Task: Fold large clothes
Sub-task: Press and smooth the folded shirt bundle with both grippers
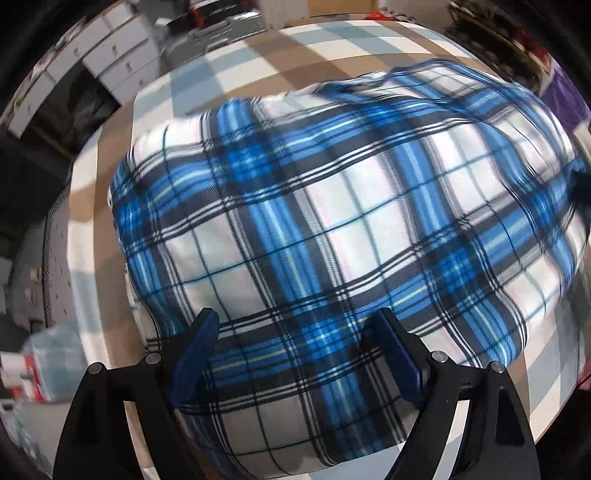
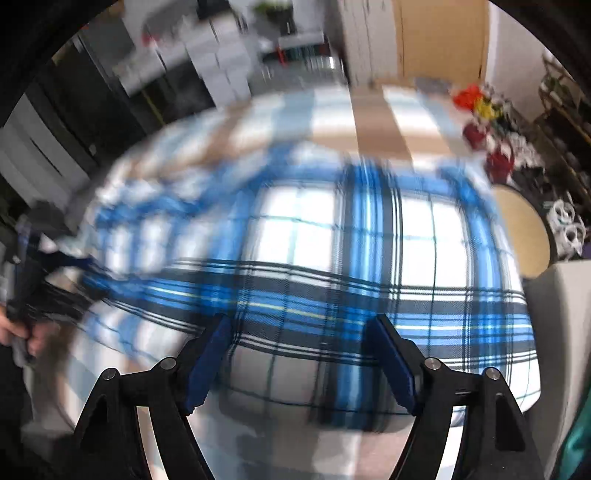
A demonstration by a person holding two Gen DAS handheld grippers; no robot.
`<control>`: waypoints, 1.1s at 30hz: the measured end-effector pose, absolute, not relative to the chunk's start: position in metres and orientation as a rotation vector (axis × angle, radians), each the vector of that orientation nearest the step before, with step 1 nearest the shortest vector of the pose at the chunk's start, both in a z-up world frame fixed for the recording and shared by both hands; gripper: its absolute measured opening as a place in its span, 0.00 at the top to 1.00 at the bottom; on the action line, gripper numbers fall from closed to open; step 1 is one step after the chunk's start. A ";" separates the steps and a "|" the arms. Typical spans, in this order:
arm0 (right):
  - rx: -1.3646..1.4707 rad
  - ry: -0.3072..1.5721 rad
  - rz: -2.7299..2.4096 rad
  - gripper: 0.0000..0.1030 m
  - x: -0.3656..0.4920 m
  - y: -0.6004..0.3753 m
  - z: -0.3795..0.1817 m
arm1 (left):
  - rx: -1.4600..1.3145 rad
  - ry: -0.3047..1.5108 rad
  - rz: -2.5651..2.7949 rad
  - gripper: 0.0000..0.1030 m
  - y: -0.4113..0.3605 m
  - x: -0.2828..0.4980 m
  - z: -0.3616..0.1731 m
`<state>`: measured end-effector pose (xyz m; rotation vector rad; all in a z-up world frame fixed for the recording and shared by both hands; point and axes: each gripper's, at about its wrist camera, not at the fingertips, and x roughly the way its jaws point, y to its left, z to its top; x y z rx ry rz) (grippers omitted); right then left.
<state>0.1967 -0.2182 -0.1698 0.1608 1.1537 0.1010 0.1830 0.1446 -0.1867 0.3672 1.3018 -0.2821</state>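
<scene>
On the checked tablecloth (image 1: 122,122), the blue plaid garment (image 1: 332,221) lies folded into a thick bundle, both the left gripper (image 1: 295,354) and right gripper (image 2: 299,362) released above it, leaving perhaps 1 final fold.

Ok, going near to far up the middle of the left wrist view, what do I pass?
Open left gripper → blue, white and black plaid garment → tan, white and pale blue checked tablecloth → grey cases beyond the table.
</scene>
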 end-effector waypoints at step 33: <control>-0.014 1.152 -0.002 0.33 0.153 -0.207 -0.189 | 0.226 1.289 -0.249 0.13 0.141 0.192 -0.204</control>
